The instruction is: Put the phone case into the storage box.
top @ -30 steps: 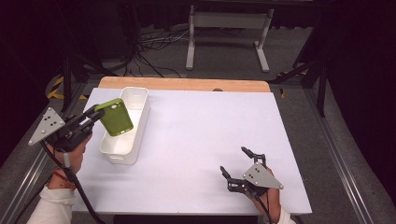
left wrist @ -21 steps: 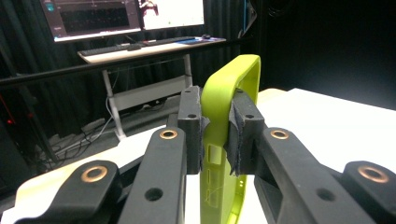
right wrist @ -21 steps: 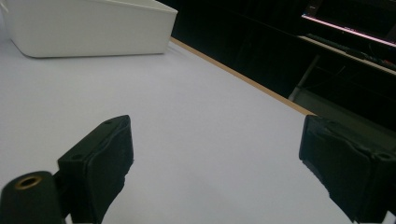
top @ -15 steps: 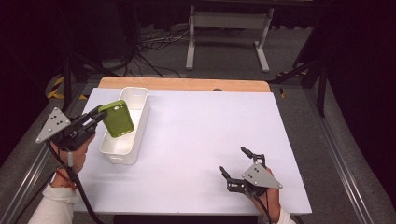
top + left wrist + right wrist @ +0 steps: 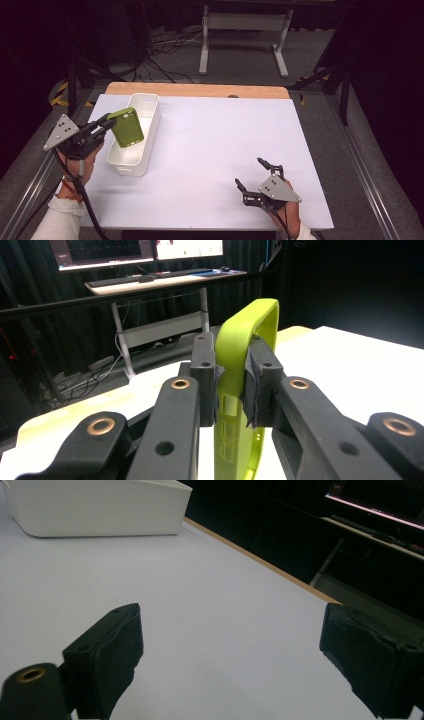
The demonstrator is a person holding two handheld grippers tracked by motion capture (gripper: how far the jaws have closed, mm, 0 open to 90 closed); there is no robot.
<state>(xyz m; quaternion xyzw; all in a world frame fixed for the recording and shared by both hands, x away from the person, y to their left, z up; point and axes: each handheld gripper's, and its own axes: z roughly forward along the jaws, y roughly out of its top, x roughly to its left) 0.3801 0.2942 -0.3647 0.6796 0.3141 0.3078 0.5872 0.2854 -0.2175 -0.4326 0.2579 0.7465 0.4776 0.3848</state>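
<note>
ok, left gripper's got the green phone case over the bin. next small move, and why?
Probably lower it a little and open the jaws. The left gripper is shut on the green phone case, which hangs tilted above the open white bin, not yet inside. The right gripper rests open on the table, apart from both.

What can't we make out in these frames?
- Bin interior, high view: partly hidden by the green case held over it; contents unclear.
- Case's lower end, left gripper view: cut off by the bottom edge.
- Right gripper view: bin's left end cut off by the frame edge.
- Monitor text, left gripper view: too small to read.
</note>
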